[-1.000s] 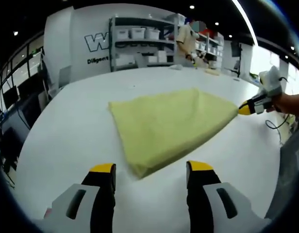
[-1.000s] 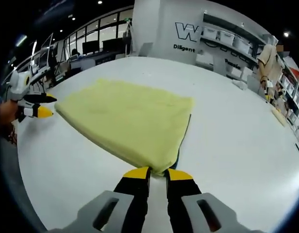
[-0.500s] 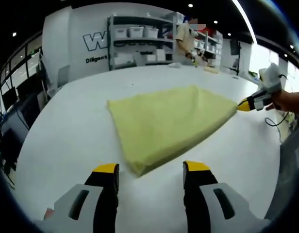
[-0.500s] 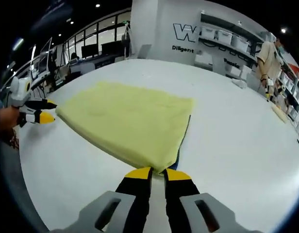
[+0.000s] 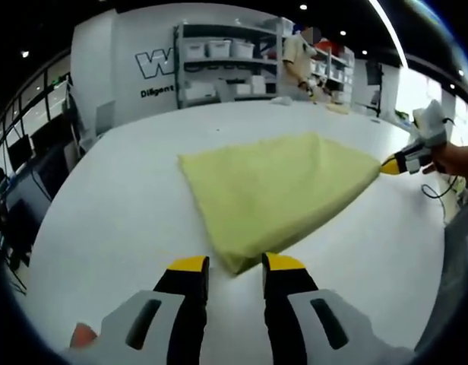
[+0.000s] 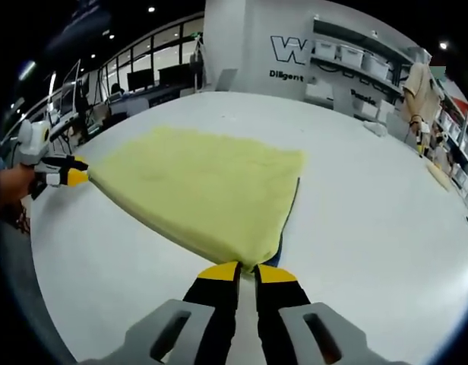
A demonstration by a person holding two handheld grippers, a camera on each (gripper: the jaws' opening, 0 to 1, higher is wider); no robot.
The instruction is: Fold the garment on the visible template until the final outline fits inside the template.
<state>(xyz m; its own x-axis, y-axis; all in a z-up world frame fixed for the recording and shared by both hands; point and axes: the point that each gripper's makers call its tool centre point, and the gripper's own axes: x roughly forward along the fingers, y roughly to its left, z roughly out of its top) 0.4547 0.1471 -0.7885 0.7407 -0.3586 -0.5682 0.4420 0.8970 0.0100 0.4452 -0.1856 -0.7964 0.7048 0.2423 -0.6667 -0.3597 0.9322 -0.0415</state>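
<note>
A pale yellow folded garment [image 5: 279, 186] lies flat on the white table [image 5: 112, 220]. Its near corner sits between my left gripper [image 5: 236, 264] tips, whose jaws have drawn in against it. In the right gripper view the same garment [image 6: 196, 190] spreads ahead, and my right gripper [image 6: 248, 271] is shut on its near corner. A thin dark blue edge, perhaps the template [image 6: 289, 217], peeks out under the garment's right side. Across the cloth, the left gripper [image 6: 76, 176] pinches the far left corner. The right gripper [image 5: 390, 165], held by a hand [image 5: 456, 158], holds the right corner.
Shelves with white boxes [image 5: 219, 68] stand behind the table, and a person [image 5: 301, 61] stands by them. A dark cable [image 5: 435, 194] hangs near the table's right edge. Desks and monitors [image 6: 135, 84] line the far left side.
My left jaws have drawn together onto the garment's near corner; in the right gripper view its two tips now read as one. The right gripper stays shut on its corner.
</note>
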